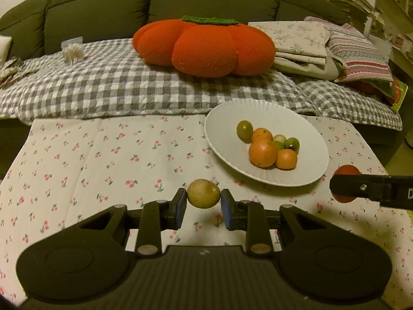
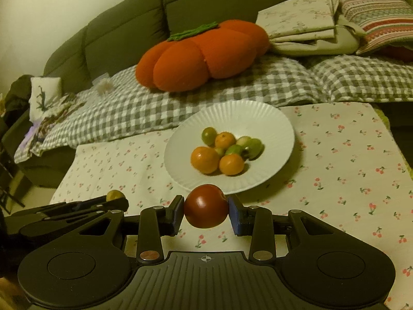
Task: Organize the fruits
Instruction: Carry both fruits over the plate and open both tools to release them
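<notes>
a yellowish-brown fruit (image 1: 203, 193) is pinched between the jaws of the left gripper (image 1: 203, 201) and held clear above the cherry-print cloth (image 1: 103, 160) on the surface. a dark red fruit (image 2: 206, 206) is clamped the same way in the right gripper (image 2: 206, 210), just in front of the white plate (image 2: 258, 113). three oranges and some small green fruits are piled on that plate. a big orange pumpkin cushion (image 1: 204, 45) is parked on the sofa behind.
</notes>
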`<state>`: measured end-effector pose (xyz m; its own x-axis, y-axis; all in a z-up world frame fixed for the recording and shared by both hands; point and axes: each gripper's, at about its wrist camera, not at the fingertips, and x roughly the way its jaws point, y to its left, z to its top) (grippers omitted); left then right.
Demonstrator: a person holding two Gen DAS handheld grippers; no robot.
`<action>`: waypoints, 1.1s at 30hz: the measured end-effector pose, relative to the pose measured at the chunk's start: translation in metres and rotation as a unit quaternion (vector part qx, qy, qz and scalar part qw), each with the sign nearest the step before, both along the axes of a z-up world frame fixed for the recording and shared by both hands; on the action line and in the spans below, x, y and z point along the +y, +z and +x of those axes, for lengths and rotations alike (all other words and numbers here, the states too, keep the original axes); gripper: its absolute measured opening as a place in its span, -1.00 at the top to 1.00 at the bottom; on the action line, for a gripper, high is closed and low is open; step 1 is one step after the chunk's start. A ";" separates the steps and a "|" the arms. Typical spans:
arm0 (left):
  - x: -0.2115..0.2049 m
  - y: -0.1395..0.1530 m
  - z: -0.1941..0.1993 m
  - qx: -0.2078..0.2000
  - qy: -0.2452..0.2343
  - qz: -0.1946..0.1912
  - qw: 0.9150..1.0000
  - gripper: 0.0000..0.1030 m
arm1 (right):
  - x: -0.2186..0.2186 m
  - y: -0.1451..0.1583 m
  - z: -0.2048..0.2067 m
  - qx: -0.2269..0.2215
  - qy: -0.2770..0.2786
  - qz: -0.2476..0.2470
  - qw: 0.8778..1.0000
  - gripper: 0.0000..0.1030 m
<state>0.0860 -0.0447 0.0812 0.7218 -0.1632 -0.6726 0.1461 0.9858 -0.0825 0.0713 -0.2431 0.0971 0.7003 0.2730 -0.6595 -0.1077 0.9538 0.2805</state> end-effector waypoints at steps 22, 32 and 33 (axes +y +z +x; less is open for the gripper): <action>-0.011 -0.014 0.078 -0.007 -0.059 -0.080 0.995 0.47 | -0.055 -0.015 0.053 0.001 -0.102 -0.007 0.995 0.32; -0.020 -0.029 0.091 -0.017 -0.079 -0.073 0.994 0.47 | -0.044 -0.026 0.064 -0.015 -0.083 -0.032 0.996 0.32; -0.021 -0.030 0.091 -0.018 -0.080 -0.073 0.994 0.47 | -0.042 -0.029 0.066 -0.016 -0.079 -0.033 0.996 0.32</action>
